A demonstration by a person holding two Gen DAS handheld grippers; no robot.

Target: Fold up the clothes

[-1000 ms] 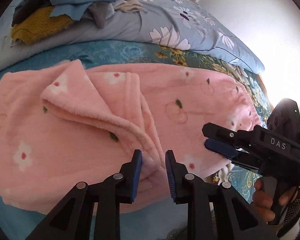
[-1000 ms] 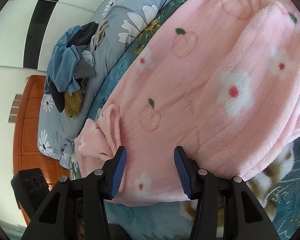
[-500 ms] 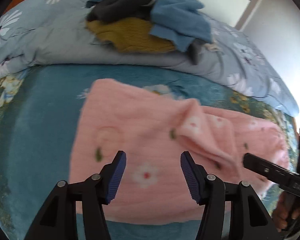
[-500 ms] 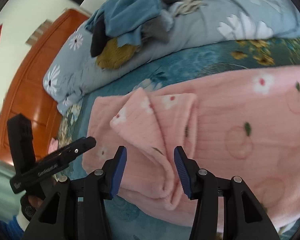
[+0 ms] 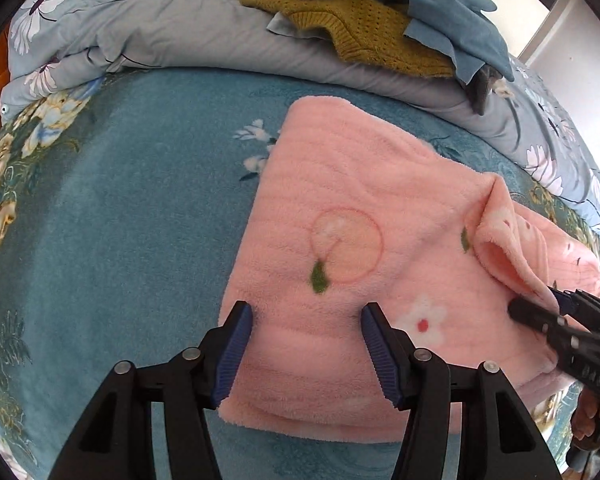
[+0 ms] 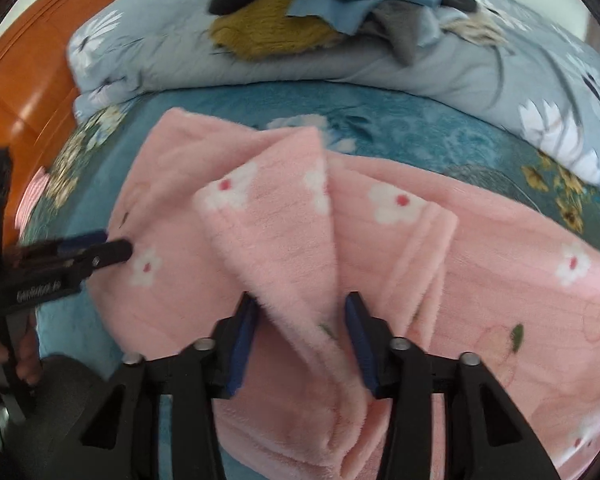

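Observation:
A pink fleece garment (image 5: 340,208) with flower and cherry prints lies spread on the teal bed sheet (image 5: 120,220). A raised folded flap (image 6: 276,216) runs across its middle. My left gripper (image 5: 306,316) is open above the garment's left end near the front edge, nothing between its fingers. My right gripper (image 6: 300,308) is open and straddles the near end of the flap, fabric between the jaws but not pinched. In the left wrist view the right gripper (image 5: 540,308) touches the flap at the right. The left gripper (image 6: 116,244) shows at the left of the right wrist view.
A rolled grey-blue floral duvet (image 5: 188,36) lies across the back of the bed, with a pile of mustard, blue and grey clothes (image 5: 380,20) on it. An orange wooden headboard (image 6: 28,64) stands at the far left. A hand (image 6: 24,360) holds the left gripper.
My left gripper widened and swung from the flap to the garment's left end. My right gripper moved from the right end to the flap and now straddles it.

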